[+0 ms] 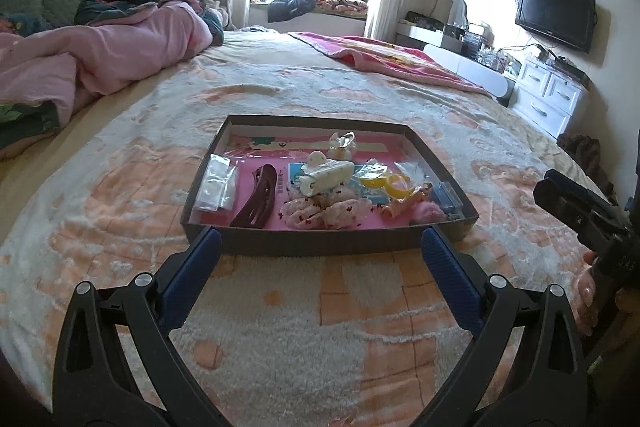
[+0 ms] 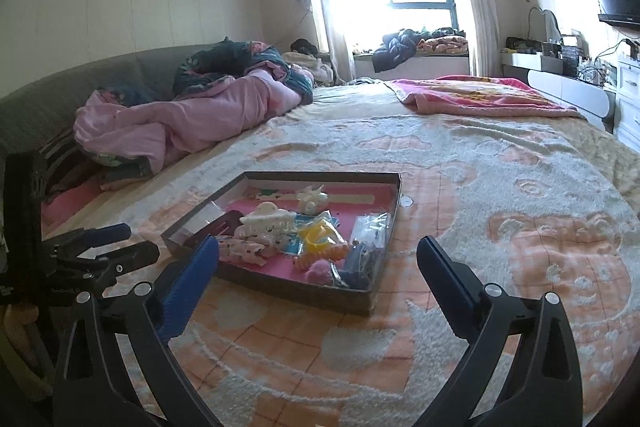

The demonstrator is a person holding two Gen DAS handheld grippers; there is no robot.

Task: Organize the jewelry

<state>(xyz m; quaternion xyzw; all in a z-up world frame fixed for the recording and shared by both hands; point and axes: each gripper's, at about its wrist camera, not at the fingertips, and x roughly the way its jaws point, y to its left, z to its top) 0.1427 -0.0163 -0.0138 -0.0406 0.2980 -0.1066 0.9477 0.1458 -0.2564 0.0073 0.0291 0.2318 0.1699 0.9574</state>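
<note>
A shallow dark cardboard tray [image 1: 320,241] [image 2: 280,289] with a pink floor lies on the bed. Inside lie a white claw hair clip [image 1: 326,177] [image 2: 266,221], a dark red hair clip [image 1: 258,201], floral scrunchies [image 1: 326,213], a yellow ring [image 1: 398,185] [image 2: 318,237], small clear bags [image 1: 216,187] and a pink pompom [image 1: 428,213] [image 2: 320,273]. My left gripper [image 1: 320,239] stands open just short of the tray's near wall, nothing between its fingers. My right gripper [image 2: 318,249] is wide open and empty, in front of the tray's near right corner.
The bed carries a fluffy cream and orange blanket [image 1: 304,319] [image 2: 500,227]. A pink quilt [image 1: 112,55] is heaped at the left, a red blanket [image 1: 392,61] at the far right. White drawers [image 1: 548,95] and a television [image 1: 556,13] stand beside the bed.
</note>
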